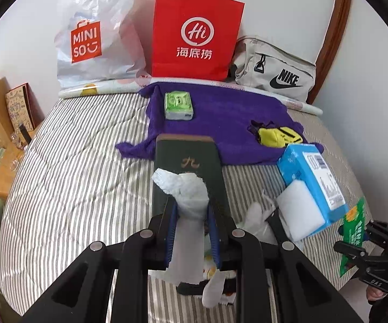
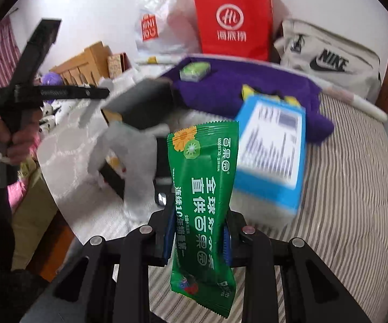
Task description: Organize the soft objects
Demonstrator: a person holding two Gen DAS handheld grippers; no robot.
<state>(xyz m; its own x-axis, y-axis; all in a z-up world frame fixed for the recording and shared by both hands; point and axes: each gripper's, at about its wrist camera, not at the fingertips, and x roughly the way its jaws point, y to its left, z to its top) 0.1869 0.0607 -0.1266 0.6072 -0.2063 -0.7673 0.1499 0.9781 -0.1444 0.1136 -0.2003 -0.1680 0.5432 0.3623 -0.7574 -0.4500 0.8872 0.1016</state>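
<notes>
Two items in hand, neither yet put down: left gripper (image 1: pixel 191 215) clamped on a white tissue (image 1: pixel 185 188) drawn from the dark tissue box (image 1: pixel 187 167), right gripper (image 2: pixel 198 234) clamped on a green wipes packet (image 2: pixel 203 188). Left to sort, by the look of it: green pack (image 1: pixel 179 105) and yellow pouch (image 1: pixel 277 136) on the purple towel (image 1: pixel 220 123) near the bed's far edge, blue box (image 1: pixel 312 177) toward its right edge. Only from the right wrist: a hand (image 2: pixel 8 140) on the left gripper's handle.

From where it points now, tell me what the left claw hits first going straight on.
Probably the dark green box just beyond the left claw, which is shut on white tissue; depth is uncertain.
</notes>
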